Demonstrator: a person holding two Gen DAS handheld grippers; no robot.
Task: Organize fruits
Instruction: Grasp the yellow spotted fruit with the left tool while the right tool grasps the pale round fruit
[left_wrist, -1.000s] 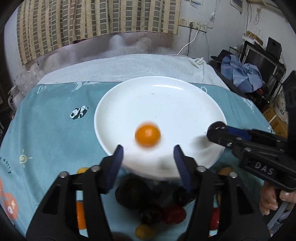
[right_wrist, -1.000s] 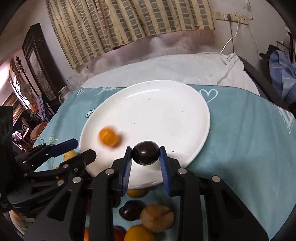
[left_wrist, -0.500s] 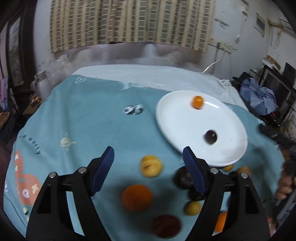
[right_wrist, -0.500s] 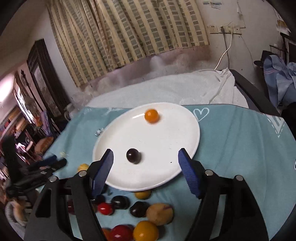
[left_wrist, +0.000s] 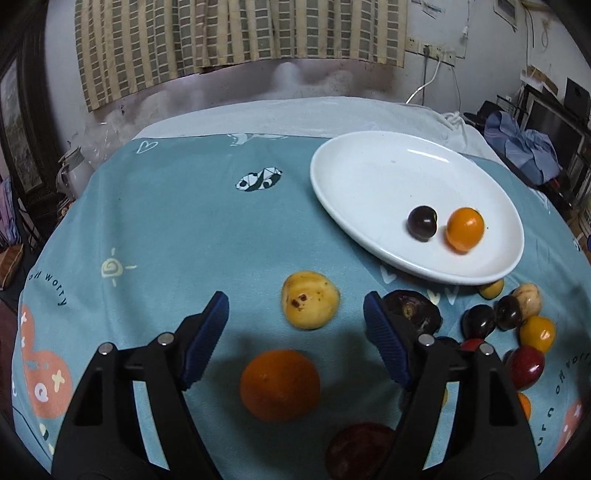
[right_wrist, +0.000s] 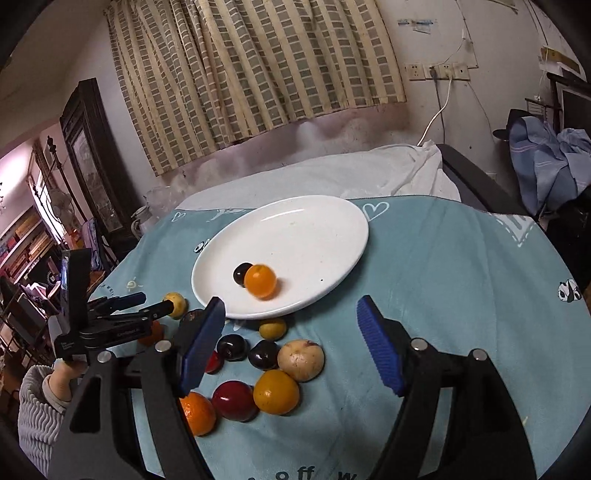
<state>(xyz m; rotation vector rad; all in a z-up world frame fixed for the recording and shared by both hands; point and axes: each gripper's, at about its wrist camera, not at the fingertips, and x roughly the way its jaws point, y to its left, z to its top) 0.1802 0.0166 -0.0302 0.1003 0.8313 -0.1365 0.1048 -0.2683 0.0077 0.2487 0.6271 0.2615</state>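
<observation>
A white plate (left_wrist: 369, 184) (right_wrist: 325, 229) on the teal cloth holds a dark plum (left_wrist: 422, 223) (right_wrist: 242, 273) and a small orange fruit (left_wrist: 464, 229) (right_wrist: 260, 280), side by side. My left gripper (left_wrist: 295, 339) is open and empty, above a yellow spotted fruit (left_wrist: 309, 299) and a large orange (left_wrist: 279, 385). It also shows in the right wrist view (right_wrist: 147, 306). My right gripper (right_wrist: 291, 343) is open and empty over a cluster of loose fruits (right_wrist: 273, 369) in front of the plate.
More loose fruits (left_wrist: 509, 325) lie right of the left gripper below the plate. A white cloth (right_wrist: 332, 177) covers the far end of the table. A kettle (left_wrist: 72, 173) stands off the left edge. Clutter (right_wrist: 546, 162) sits at the right.
Both grippers pulled back from the plate. The right gripper let go of the dark plum onto the plate. The orange fruit rolled across the plate and rests beside the plum.
</observation>
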